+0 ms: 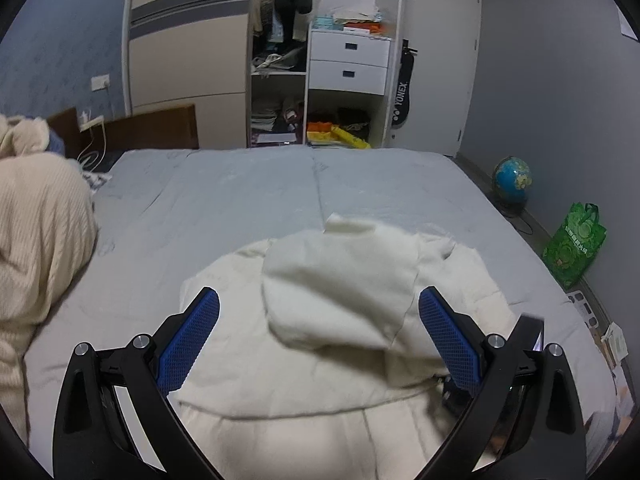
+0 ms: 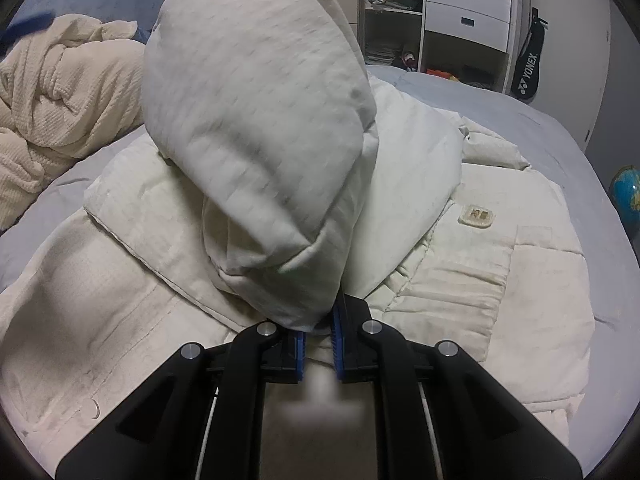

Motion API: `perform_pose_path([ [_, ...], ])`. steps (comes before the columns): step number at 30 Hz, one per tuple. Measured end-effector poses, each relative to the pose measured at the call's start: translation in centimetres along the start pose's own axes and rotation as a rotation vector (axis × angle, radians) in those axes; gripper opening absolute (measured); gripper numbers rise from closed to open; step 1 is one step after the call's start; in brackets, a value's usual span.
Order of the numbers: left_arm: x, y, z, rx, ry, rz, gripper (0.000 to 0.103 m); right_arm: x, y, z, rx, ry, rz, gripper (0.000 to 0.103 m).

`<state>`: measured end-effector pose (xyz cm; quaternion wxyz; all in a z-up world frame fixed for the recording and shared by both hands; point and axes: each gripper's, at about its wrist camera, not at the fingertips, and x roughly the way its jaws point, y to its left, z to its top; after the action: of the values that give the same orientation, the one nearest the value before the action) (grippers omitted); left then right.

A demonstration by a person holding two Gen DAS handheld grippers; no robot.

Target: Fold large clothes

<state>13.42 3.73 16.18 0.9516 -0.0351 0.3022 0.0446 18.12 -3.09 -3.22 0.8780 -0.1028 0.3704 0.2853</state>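
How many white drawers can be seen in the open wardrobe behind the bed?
2. The upper drawer sits directly above the lower drawer, in the right section of the wardrobe. Others may be hidden.

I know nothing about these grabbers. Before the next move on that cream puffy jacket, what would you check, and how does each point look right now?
1. Right gripper clamped on the cream puffy jacket's raised sleeve: ok.
2. Left gripper free: ok, wide open, holding nothing.
3. Jacket body flat on the grey bed sheet: ok, some wrinkles.
4. Sleeve laid across the body: not ok, lifted.
5. Knitted beige blanket apart from the jacket: ok.
6. Jacket's near hem: cannot tell, hidden by the grippers.
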Motion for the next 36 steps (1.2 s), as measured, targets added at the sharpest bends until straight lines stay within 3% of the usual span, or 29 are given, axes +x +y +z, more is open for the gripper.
perform_pose_path([
  [5, 2.4, -2.1, 2.0, 0.019, 0.033, -0.007, 0.096, 0.2, 0.6, -0.4, -0.017, -0.003, -0.026, 0.008],
  [10, 6.0, -4.3, 2.6, 0.068, 0.145, -0.023, 0.096, 0.3, 0.6, -0.6, -0.013, -0.004, -0.027, 0.008],
  [11, 6.7, -4.6, 2.4, 0.066, 0.169, -0.044, 0.092, 0.2, 0.6, -0.6, -0.013, -0.004, -0.027, 0.008],
  [13, 7.8, -4.8, 2.1, 0.056, 0.222, -0.081, 0.079, 0.2, 0.6, -0.7, -0.015, -0.009, -0.029, 0.008],
  [15, 9.3, -4.7, 1.7, 0.034, 0.29, -0.137, 0.037, 0.1, 0.7, -0.7, -0.018, -0.012, -0.033, 0.008],
  [18, 10.3, -4.3, 0.9, 0.005, 0.332, -0.166, 0.015, -0.2, 0.7, -0.8, -0.008, -0.016, -0.032, 0.008],
  [23, 9.6, -3.3, 0.0, 0.008, 0.319, -0.171, 0.009, -2.0, -0.5, -1.3, 0.107, -0.021, 0.018, 0.015],
  [25, 9.3, -2.7, 0.0, -0.007, 0.314, -0.172, 0.009, -3.1, -1.3, -1.7, 0.187, -0.024, 0.056, 0.029],
  [26, 9.3, -2.4, -0.1, -0.016, 0.311, -0.171, 0.009, -3.7, -1.7, -2.1, 0.235, -0.026, 0.073, 0.046],
  [27, 9.0, -2.2, 0.0, -0.023, 0.31, -0.171, 0.009, -4.2, -2.0, -2.4, 0.266, -0.029, 0.085, 0.055],
  [36, 8.4, -0.2, -2.3, -0.06, 0.326, -0.158, 0.009, -6.2, -4.4, -4.1, 0.462, -0.028, 0.202, 0.056],
])
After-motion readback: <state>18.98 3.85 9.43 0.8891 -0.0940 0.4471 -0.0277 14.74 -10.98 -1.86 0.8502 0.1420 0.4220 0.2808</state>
